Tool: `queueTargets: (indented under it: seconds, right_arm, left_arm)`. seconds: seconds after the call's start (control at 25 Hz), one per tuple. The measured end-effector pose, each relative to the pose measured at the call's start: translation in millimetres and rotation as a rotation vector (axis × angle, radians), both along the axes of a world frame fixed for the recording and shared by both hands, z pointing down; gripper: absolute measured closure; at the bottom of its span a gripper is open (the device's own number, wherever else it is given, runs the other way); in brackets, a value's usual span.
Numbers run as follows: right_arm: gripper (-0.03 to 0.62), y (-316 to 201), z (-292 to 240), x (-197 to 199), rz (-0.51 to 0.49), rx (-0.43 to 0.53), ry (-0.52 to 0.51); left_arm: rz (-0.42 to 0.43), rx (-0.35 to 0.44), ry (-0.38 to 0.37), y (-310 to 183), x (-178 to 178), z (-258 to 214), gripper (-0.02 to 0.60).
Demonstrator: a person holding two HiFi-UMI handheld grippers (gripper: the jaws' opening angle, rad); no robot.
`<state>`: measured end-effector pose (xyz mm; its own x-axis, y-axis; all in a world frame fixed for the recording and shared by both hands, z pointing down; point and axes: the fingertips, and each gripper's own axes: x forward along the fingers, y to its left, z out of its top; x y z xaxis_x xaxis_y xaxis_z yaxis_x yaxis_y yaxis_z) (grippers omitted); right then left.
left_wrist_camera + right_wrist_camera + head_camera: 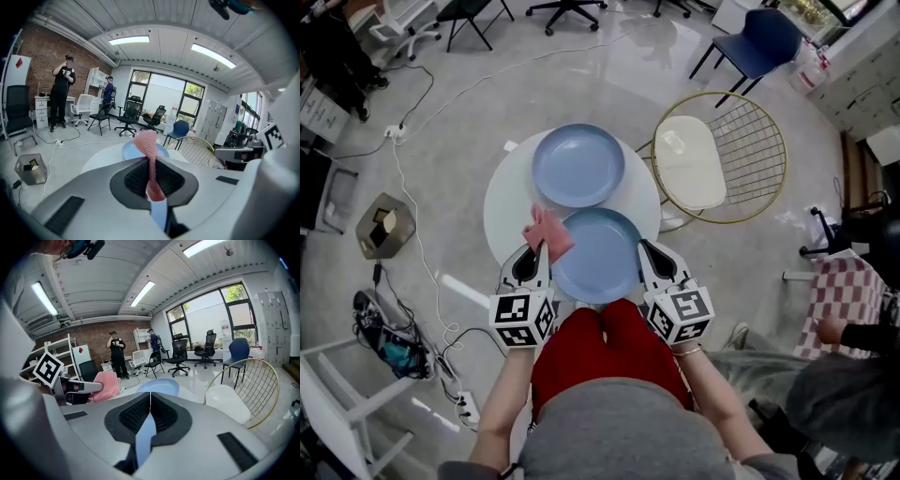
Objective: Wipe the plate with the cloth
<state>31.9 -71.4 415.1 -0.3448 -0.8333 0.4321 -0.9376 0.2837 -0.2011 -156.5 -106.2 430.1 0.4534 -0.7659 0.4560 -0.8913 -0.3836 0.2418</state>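
The pink knitted cloth (bunched up) sits pinched in the left gripper, touching the left rim of the round blue plate, whose right rim the right gripper clamps.

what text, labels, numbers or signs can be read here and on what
No readable words or numbers anywhere.
Left cube, on the left claw: square black-and-white patterns, no letters.
Right cube, on the right claw: the same.
White panel: a red diamond, no text.
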Motion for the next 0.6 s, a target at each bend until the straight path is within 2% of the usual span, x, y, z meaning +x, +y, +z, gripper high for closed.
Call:
queueTargets:
  seconds: [0.32, 0.6]
  right_arm:
    - [0.564, -8.4, 21.5, 6.4, -0.003, -0.047, 0.011]
    - [0.565, -7.5, 37.1, 32.9, 0.028, -0.097, 0.003]
  left_arm:
    - [0.041, -0.039, -0.030, -15.8, 14.0, 17.4, 0.552]
    - [0.117, -0.088, -0.053, -29.4, 57.3, 38.4, 0.552]
